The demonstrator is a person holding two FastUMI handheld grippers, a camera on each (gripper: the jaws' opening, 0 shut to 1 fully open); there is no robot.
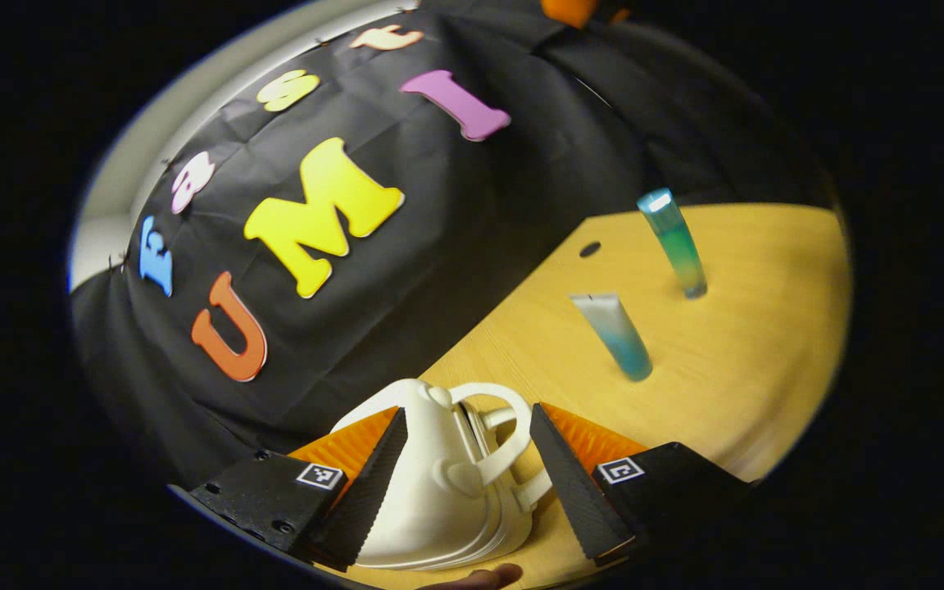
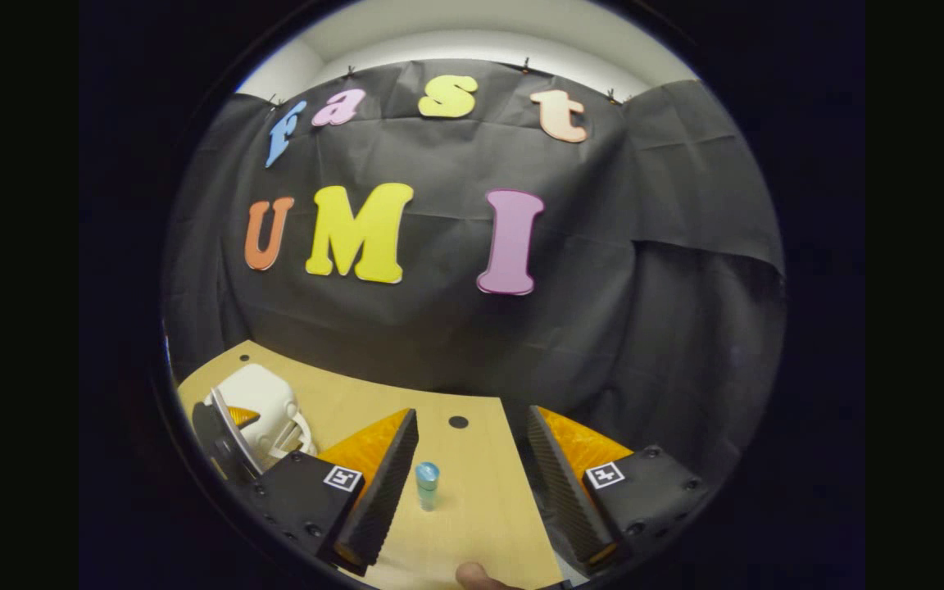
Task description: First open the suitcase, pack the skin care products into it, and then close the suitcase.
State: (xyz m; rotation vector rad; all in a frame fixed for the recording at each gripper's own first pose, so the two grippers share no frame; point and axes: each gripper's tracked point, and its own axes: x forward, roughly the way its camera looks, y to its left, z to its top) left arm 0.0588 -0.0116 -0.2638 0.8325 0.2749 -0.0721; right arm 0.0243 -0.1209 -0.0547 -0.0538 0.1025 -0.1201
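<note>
Left gripper view puts the white suitcase (image 1: 439, 483) between your left gripper's (image 1: 464, 483) spread fingers, standing closed on the table (image 1: 751, 369), handle facing you. Your right gripper (image 2: 472, 483) gapes empty around one upright tube (image 2: 427, 483), so it's nearer the products.

Wooden table (image 1: 734, 385): suitcase (image 1: 439, 492), two tubes (image 1: 615, 336).

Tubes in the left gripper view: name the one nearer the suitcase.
The white-to-blue tube, standing closer to the white suitcase. The green-blue tube stands farther back on the table.
</note>
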